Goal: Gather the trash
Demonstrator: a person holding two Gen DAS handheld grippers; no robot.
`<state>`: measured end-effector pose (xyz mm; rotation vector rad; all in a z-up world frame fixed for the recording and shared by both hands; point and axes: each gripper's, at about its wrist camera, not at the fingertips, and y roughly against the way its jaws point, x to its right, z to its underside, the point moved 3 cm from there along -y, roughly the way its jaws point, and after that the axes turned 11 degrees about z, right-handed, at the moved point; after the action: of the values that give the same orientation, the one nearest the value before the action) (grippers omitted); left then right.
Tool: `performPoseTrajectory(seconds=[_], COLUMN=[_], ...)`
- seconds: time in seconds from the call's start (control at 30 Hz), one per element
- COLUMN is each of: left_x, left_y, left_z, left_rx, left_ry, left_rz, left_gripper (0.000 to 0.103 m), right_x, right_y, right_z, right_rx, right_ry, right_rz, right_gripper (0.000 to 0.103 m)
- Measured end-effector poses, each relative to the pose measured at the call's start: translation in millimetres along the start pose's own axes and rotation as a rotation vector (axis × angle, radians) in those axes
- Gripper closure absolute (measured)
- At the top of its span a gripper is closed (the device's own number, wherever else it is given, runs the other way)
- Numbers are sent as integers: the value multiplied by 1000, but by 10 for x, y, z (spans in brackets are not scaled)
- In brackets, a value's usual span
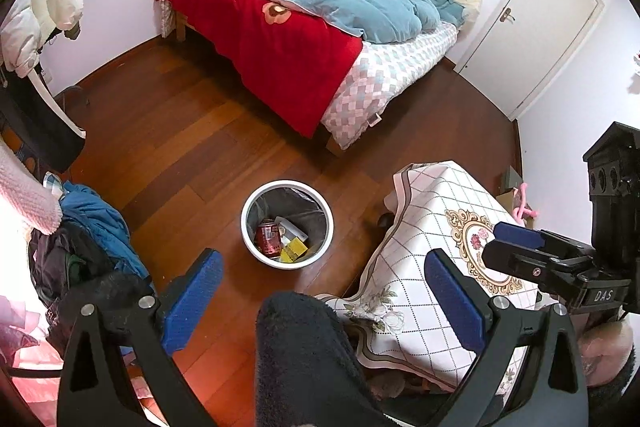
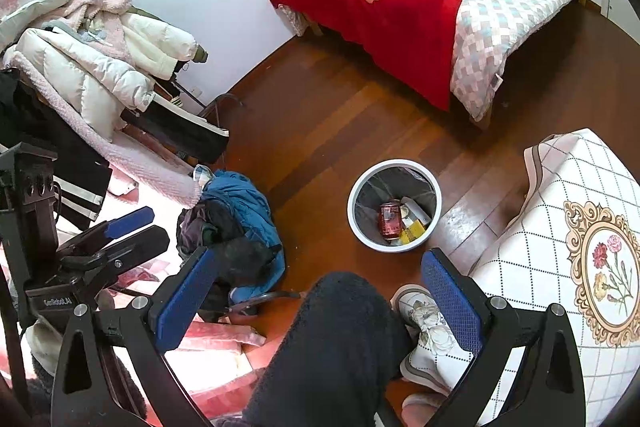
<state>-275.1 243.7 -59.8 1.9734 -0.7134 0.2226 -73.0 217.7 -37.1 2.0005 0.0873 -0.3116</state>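
Note:
A white round bin (image 1: 289,183) (image 2: 394,161) with a dark liner stands on the wooden floor. Inside lie a red can (image 1: 269,238) (image 2: 390,221), a yellow box (image 1: 295,249) (image 2: 414,231) and a white carton. My left gripper (image 1: 324,259) hovers above and just short of the bin, open and holding nothing. My right gripper (image 2: 320,263) is likewise open and holds nothing, with the bin just beyond its right finger. Each gripper shows side-on in the other's view, the right gripper (image 1: 516,245) over the table and the left gripper (image 2: 124,231) at the left.
A person's knee in dark fleece (image 1: 308,347) (image 2: 344,339) fills the space below both grippers. A table with a white checked cloth (image 1: 432,219) (image 2: 560,211) stands right of the bin. Clothes are piled on a chair (image 1: 92,227) (image 2: 236,215) to the left. A bed (image 1: 372,83) lies beyond, a door (image 1: 532,27) far right.

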Motion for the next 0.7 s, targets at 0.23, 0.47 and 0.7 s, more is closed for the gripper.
performPoseTrajectory(seconds=[0.23, 0.47, 0.7], left_x=[-1, 23, 59], left_y=[20, 38, 56], left_z=[12, 34, 26], left_rx=[-1, -12, -12], left_ry=[0, -5, -7], left_rz=[6, 21, 29], left_gripper=[0, 0, 0], right_x=[-56, -76, -87], right_y=[16, 10, 24], right_z=[8, 14, 38], right_rx=[-4, -17, -20], right_ry=[9, 14, 15], right_rz=[-4, -10, -8], right_gripper=[0, 0, 0])
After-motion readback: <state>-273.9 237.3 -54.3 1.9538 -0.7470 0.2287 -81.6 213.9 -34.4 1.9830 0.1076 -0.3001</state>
